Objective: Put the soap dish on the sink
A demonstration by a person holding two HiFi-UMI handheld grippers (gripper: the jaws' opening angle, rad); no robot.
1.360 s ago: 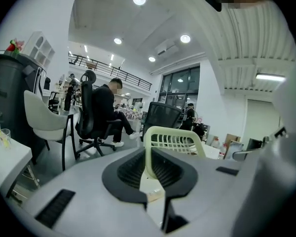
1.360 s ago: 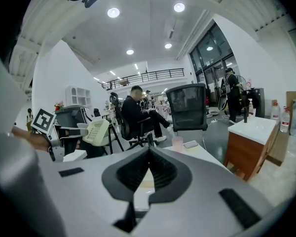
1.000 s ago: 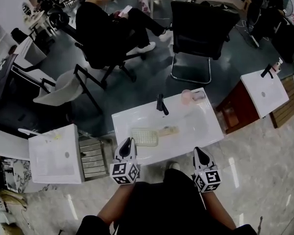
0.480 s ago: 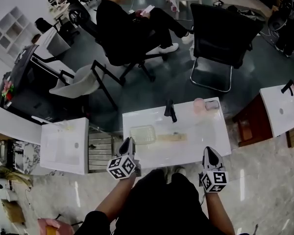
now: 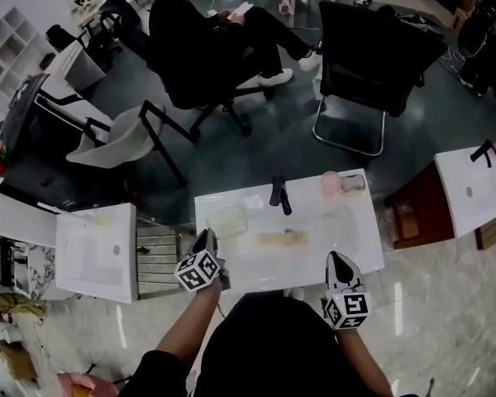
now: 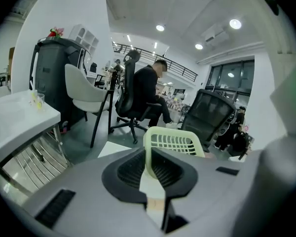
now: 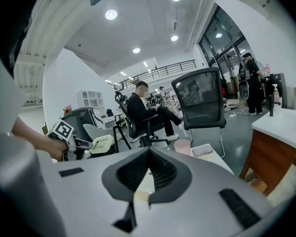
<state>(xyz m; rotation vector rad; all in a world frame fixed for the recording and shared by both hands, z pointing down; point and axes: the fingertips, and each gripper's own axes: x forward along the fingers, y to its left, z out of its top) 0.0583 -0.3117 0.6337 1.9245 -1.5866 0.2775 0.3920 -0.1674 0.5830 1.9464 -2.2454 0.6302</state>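
We see the soap dish (image 5: 226,222), a pale yellow slotted tray, gripped at its near edge by the left gripper (image 5: 205,238). In the left gripper view the jaws are clamped on the rim of the soap dish (image 6: 173,143), and its slotted wall rises just beyond the left gripper (image 6: 155,169). In the head view the dish sits over the upper left corner of the white sink (image 5: 351,238), left of the black faucet (image 5: 279,195). We cannot tell whether its underside touches the sink top. The right gripper view shows the soap dish (image 7: 101,143) at the left of the frame, held out from the marker cube.

The right gripper (image 5: 337,260) is at the lower right edge of the sink. In its own view, the right gripper (image 7: 149,174) has its jaws pressed together with nothing between them.

A tan oblong thing (image 5: 281,239) lies in the basin. A pink cup (image 5: 331,184) stands at the sink's upper right corner. Above the sink in the frame are a seated person in black (image 5: 198,48) and a black office chair (image 5: 380,48).
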